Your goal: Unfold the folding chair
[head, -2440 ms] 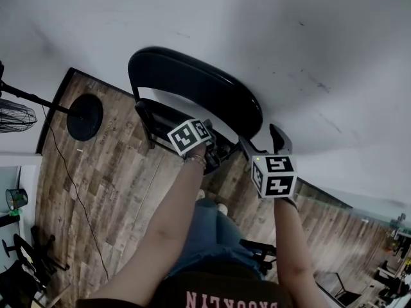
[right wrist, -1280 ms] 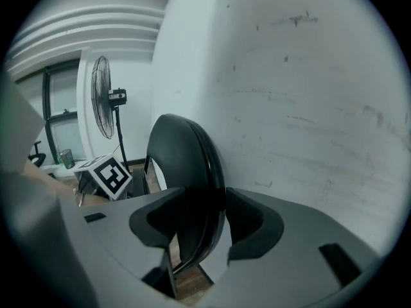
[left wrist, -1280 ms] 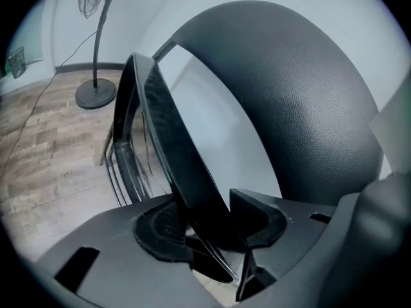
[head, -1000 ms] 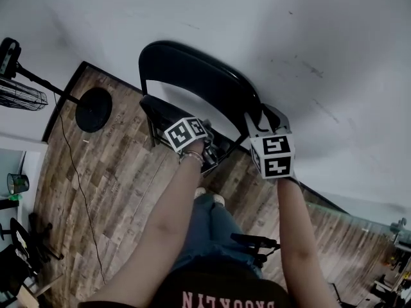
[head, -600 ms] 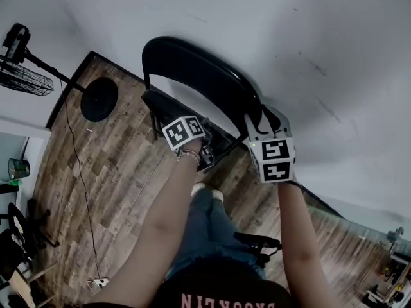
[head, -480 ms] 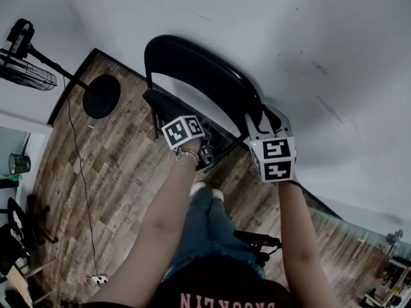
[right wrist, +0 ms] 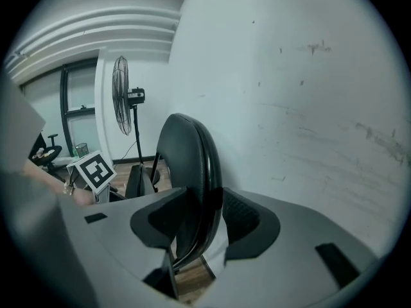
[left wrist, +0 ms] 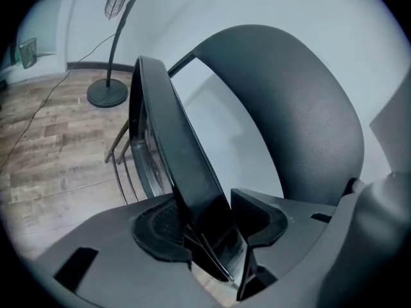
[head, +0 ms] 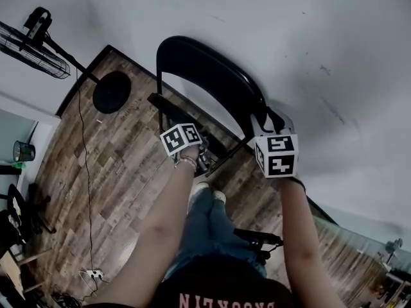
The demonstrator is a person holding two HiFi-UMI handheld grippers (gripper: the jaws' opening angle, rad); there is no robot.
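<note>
The brown wood-plank floor (head: 109, 165) carries a black folding chair (head: 209, 85), which stands at the floor's far edge close against the white wall (head: 289, 31). To the chair's left sits the round black base of a standing fan (head: 112, 92). A thin black cable (head: 86, 178) trails from beside that base toward a small white power strip (head: 94, 274) at the near left.

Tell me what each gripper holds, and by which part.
Left gripper clamps the folding chair by its seat edge; right gripper clamps the backrest rim.
</note>
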